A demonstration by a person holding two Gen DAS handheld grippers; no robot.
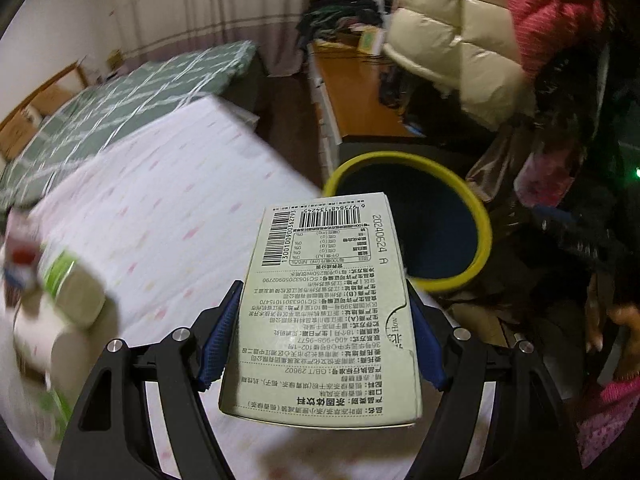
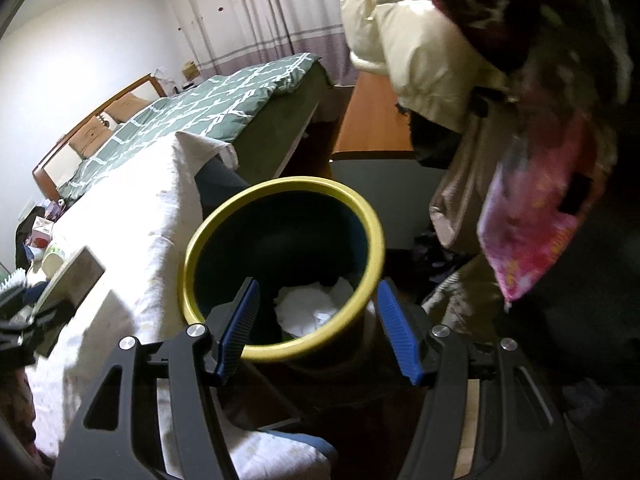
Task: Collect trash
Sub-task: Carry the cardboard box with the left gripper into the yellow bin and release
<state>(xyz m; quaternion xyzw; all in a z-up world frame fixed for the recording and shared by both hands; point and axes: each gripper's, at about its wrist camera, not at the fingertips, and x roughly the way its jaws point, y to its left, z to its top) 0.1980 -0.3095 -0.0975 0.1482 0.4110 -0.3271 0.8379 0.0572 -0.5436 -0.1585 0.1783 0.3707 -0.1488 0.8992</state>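
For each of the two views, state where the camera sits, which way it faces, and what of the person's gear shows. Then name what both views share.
Left wrist: on the left gripper, facing down over the bed; pads clamp a carton near the bin.
Right wrist: on the right gripper, facing down into the bin; jaws open, empty.
Shared: bin, green quilt, cream jacket.

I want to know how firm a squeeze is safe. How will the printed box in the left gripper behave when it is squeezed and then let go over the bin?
The box looks like thin card with a tear-open flap, so it probably dents under a hard squeeze. It seems light. Being flat-sided, it should drop into the bin without rolling.
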